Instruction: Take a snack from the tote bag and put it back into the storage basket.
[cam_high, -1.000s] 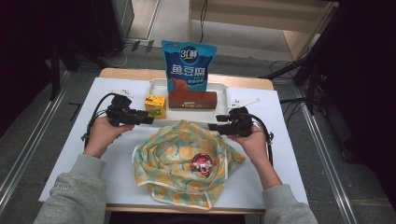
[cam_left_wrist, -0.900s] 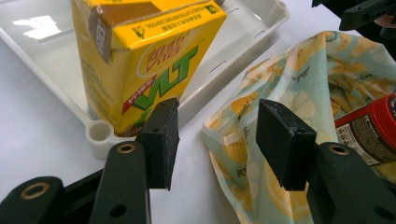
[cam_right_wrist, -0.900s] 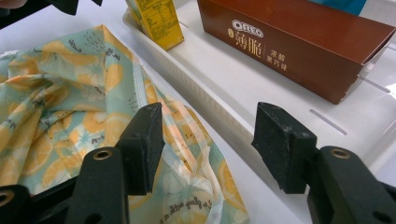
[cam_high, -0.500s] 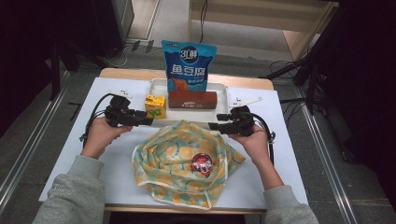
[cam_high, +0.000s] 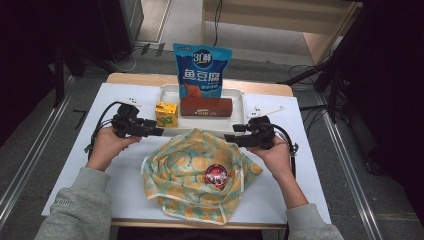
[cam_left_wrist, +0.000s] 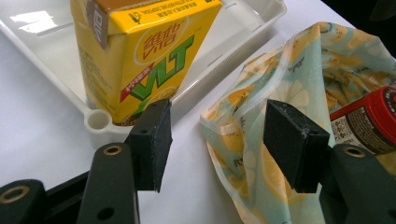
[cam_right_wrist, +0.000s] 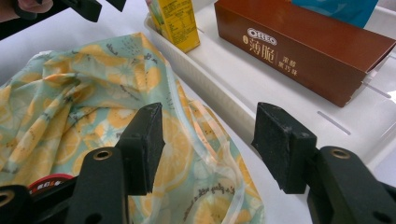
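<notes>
A lemon-print cloth bag (cam_high: 195, 172) lies crumpled on the white table, with a red-lidded can (cam_high: 216, 175) resting in its folds. My left gripper (cam_high: 159, 132) hovers at the bag's upper left edge, beside a yellow drink carton (cam_high: 166, 114). Its jaws stand open and have just been opening. Between them (cam_left_wrist: 217, 140) are only the tabletop and the bag's hem (cam_left_wrist: 299, 84). My right gripper (cam_high: 229, 138) is open at the bag's upper right edge, its pads (cam_right_wrist: 208, 144) straddling bag fabric (cam_right_wrist: 70, 102) without pressing it.
A white tray (cam_high: 240, 100) behind the bag holds the yellow carton (cam_left_wrist: 140, 51), a brown Oreo box (cam_high: 206, 107) and an upright blue snack bag (cam_high: 202, 70). The tray's rim (cam_right_wrist: 233, 88) runs close to both grippers. Bare table lies left and right of the bag.
The right gripper has drifted slightly toward the near edge of the table. The left hand stays in place.
</notes>
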